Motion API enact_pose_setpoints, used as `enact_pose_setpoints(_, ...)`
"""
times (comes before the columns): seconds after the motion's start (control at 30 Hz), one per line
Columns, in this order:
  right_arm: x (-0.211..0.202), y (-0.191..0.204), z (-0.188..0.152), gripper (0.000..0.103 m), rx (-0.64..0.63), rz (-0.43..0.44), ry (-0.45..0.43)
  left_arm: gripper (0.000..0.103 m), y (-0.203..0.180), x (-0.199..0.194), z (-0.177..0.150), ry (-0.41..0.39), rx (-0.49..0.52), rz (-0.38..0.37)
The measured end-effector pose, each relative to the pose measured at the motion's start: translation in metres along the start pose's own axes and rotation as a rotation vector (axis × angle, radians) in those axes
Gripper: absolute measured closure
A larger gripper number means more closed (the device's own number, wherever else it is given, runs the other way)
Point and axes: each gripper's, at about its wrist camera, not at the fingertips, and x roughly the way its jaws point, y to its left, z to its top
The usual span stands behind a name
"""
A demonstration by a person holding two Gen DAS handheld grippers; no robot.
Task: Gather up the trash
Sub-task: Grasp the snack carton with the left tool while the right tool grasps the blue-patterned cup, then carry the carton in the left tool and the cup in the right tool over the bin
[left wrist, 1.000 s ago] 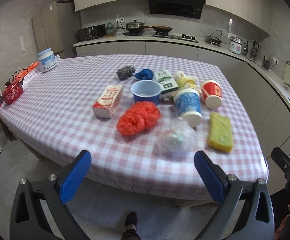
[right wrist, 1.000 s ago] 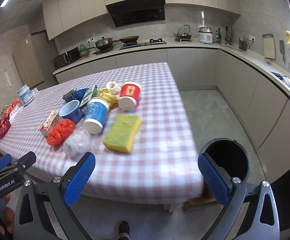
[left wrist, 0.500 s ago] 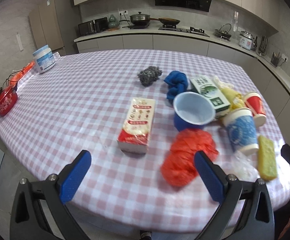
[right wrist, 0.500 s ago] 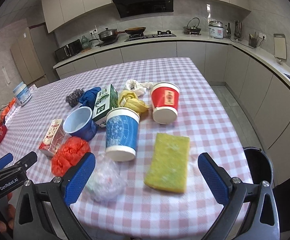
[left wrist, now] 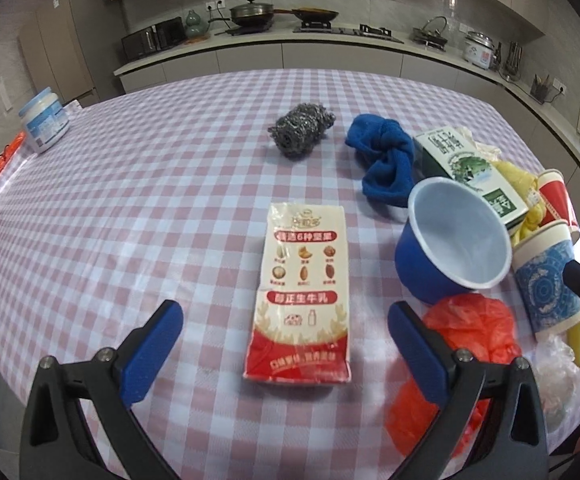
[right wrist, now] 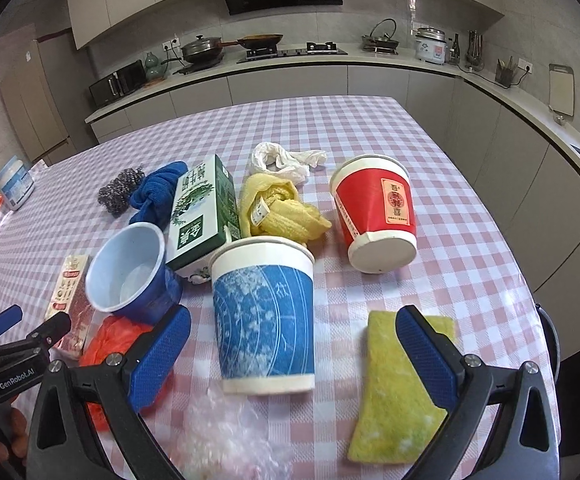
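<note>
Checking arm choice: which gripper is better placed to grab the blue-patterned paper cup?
Right. The open right gripper frames the blue-patterned paper cup; the left gripper faces the milk carton.

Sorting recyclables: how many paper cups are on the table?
3: a blue patterned cup upside down in front, a red cup on its side behind, a blue cup tipped at left.

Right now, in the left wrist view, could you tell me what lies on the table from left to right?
White jar → steel wool scrubber → blue cloth → blue bowl → blue patterned paper cup.
</note>
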Motion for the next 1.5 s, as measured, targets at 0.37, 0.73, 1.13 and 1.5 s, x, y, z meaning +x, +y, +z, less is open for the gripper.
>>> enact_pose_setpoints(0.37,0.034,0.008,0.005,0.014,-0.019,0.002,0.055,0.026,0.002,0.03,0.004,0.076,0.026,-0.064)
enact_pose_setpoints(0.73,0.034,0.01,0.004,0.043,0.002,0.089,0.078,0.051,0.005,0.021,0.004,0.051,0.019,-0.148)
enact_pose_setpoints(1.13,-0.017,-0.006,0.012,0.044,0.051,0.146,-0.03,0.052,0.01,-0.033,0.019,-0.081,0.014,-0.188)
enact_pose_setpoints(1.5,-0.06,-0.056,0.005,0.044,0.105,0.082,-0.099,0.052,-0.036,-0.073,0.017,-0.135,0.077,-0.288)
